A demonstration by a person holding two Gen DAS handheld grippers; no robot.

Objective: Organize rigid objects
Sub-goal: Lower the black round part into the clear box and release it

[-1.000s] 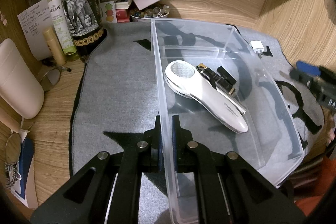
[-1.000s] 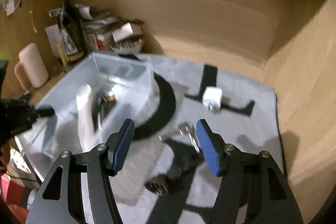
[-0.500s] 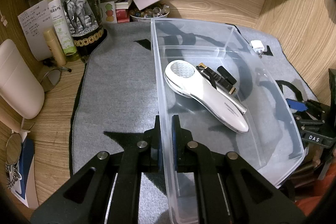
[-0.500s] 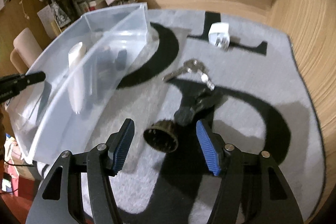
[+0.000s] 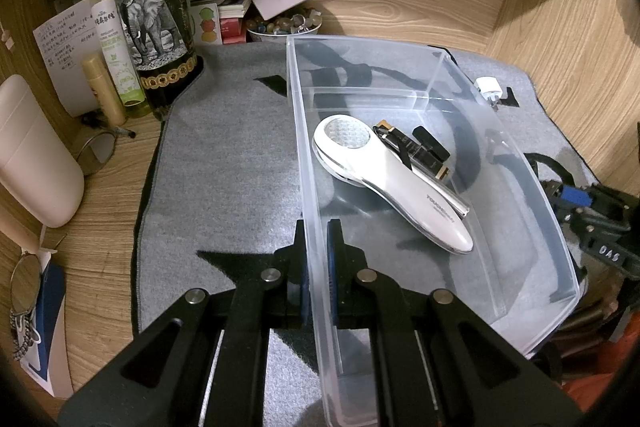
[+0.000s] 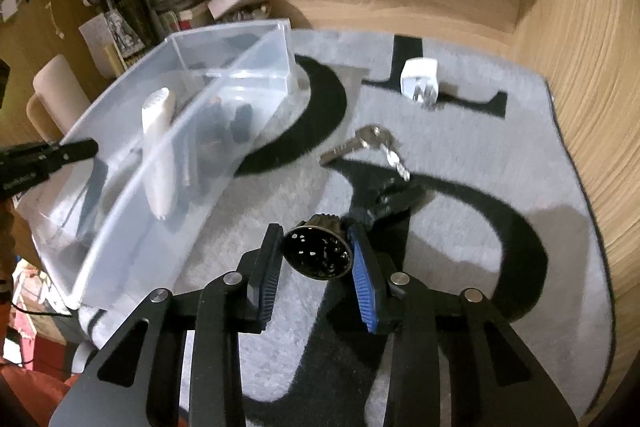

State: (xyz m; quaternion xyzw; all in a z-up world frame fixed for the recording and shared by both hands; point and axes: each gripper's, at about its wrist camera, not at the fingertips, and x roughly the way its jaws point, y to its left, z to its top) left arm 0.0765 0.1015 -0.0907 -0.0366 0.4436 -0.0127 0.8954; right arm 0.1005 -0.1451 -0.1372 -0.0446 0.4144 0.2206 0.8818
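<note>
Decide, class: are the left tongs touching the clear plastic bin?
Touching. The left wrist view shows the left tongs clamped on the clear plastic bin, one finger on each side of its near wall.

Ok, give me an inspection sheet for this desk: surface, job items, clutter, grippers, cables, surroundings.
Surface: grey mat on wooden desk.
Job's things: clear bin holds white device and black items; keys, charger, black shower head on mat.
Clutter: wine bottle, spray bottle, papers, bowl of stones.
Grippers: left gripper shut on bin wall; right gripper fingers straddle shower head, open.
Cables: nothing seen.
Surroundings: wooden walls.
</note>
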